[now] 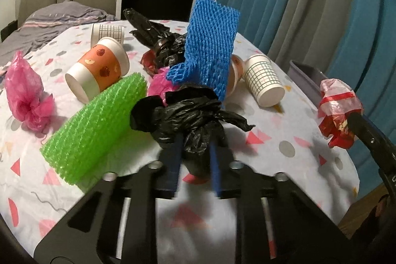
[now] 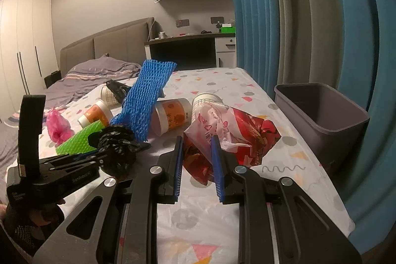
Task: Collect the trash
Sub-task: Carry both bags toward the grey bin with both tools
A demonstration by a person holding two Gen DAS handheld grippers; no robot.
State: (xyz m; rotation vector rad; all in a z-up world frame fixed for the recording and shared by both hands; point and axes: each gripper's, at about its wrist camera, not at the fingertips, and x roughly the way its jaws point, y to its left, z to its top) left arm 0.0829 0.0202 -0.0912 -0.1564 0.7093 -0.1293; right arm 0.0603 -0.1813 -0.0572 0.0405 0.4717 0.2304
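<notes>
We hold a crumpled black bag [image 1: 188, 115] pinched in the left gripper [image 1: 195, 150], and the right gripper [image 2: 198, 152] is clamped narrow on a red-and-white plastic bag [image 2: 230, 130], both just above the patterned table [image 2: 222, 209]. From the right fingers the grey bin [image 2: 321, 115] sits at about two o'clock, off the table's edge. We judge the right hand the nearer, so its load should drop first; cups and foam nets stay at ten o'clock.
</notes>
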